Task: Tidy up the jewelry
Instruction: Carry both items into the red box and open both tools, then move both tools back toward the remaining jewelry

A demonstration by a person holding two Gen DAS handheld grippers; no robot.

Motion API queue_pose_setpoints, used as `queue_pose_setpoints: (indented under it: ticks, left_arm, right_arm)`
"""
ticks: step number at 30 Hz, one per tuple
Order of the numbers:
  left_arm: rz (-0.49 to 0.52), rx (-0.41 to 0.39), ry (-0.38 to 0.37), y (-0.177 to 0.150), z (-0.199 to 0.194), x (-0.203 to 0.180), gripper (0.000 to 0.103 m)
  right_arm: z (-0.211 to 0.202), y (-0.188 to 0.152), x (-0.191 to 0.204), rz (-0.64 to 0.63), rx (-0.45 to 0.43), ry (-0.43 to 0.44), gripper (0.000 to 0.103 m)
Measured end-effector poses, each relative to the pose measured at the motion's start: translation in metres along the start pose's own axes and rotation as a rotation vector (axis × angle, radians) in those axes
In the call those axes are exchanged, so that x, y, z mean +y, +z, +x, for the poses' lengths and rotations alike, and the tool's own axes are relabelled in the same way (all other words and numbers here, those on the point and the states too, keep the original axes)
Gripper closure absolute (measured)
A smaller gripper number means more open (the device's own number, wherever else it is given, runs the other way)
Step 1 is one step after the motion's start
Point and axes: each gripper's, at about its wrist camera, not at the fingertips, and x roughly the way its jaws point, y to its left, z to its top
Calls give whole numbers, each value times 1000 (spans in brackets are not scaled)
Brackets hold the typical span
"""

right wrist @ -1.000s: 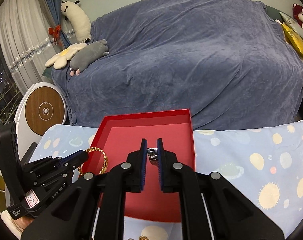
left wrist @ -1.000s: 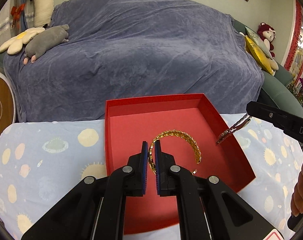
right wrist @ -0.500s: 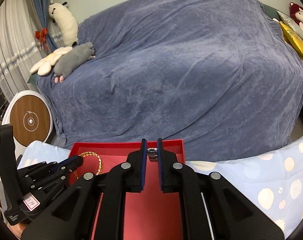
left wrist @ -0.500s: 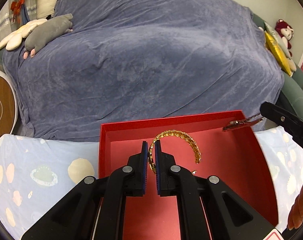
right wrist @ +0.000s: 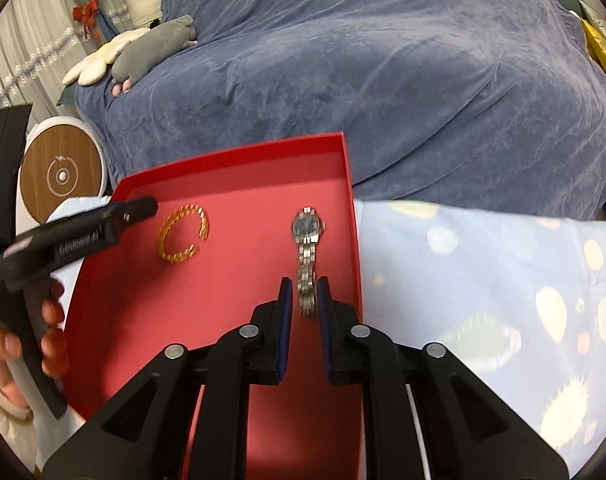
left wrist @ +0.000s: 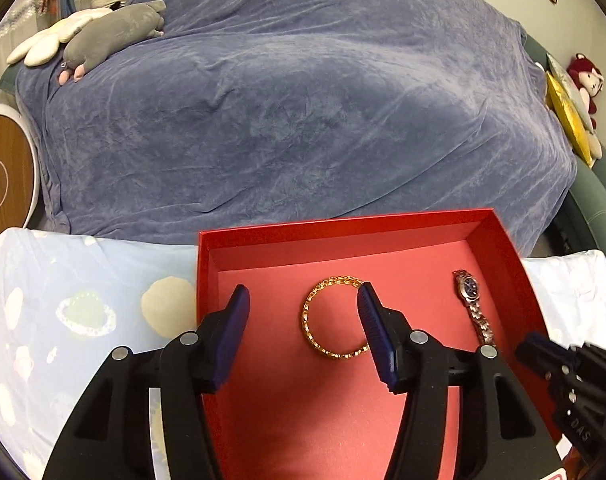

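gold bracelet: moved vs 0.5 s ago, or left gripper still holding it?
Yes. The gold bracelet has dropped from the pinch onto the red box floor, flat between the now-open left gripper fingers.

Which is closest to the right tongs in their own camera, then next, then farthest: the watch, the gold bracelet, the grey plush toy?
1. Silver metal wristwatch, strap between the right tongs.
2. Gold chain bracelet, left in the red box.
3. Grey plush toy, far left on the sofa.

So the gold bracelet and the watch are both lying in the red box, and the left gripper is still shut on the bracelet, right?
Not quite. The left gripper is open: the left wrist view shows its jaws spread wide, the gold bracelet lying loose between them. The bracelet and the watch do both lie in the red box.
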Motion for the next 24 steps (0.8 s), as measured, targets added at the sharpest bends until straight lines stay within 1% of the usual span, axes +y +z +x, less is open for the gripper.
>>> queue_pose_setpoints:
  ticks: [2, 4, 5, 7, 9, 13, 15, 17, 21, 23, 24]
  left_arm:
    - [2, -14, 4, -4, -11, 0, 49]
    - [-1, -28, -9, -13, -28, 2, 49]
    - [-5, -37, -15, -18, -38, 4, 49]
    - [-7, -46, -36, -31, -59, 6, 49]
    - [3, -57, -26, -48, -82, 7, 48]
    - [22, -70, -3, -93, -121, 6, 46]
    - [27, -67, 3, -118, -135, 6, 46]
    - [29, -49, 16, -146, -144, 6, 41]
    - [21, 11, 24, -193, -151, 8, 41]
    - [8, 24, 15, -213, -155, 10, 41]
    - [16, 28, 15, -221, -154, 10, 41]
  right_arm:
    - [-19, -11, -1, 5, -20, 14, 90]
    - [-42, -22, 1, 1, -46, 20, 90]
    - [-54, -29, 3, -5, -62, 19, 82]
    - [-79, -45, 6, -21, -91, 7, 73]
    - [-99, -60, 10, -42, -101, 0, 72]
    - [-130, -97, 19, -48, -111, -20, 72]
    - [-138, -116, 23, -33, -106, -15, 71]
    - [-143, -134, 27, -10, -91, -7, 70]
    - [-144, -166, 35, 28, -58, -2, 70]
    - [-140, -179, 38, 54, -38, 11, 69]
    - [-138, -185, 39, 55, -35, -1, 69]
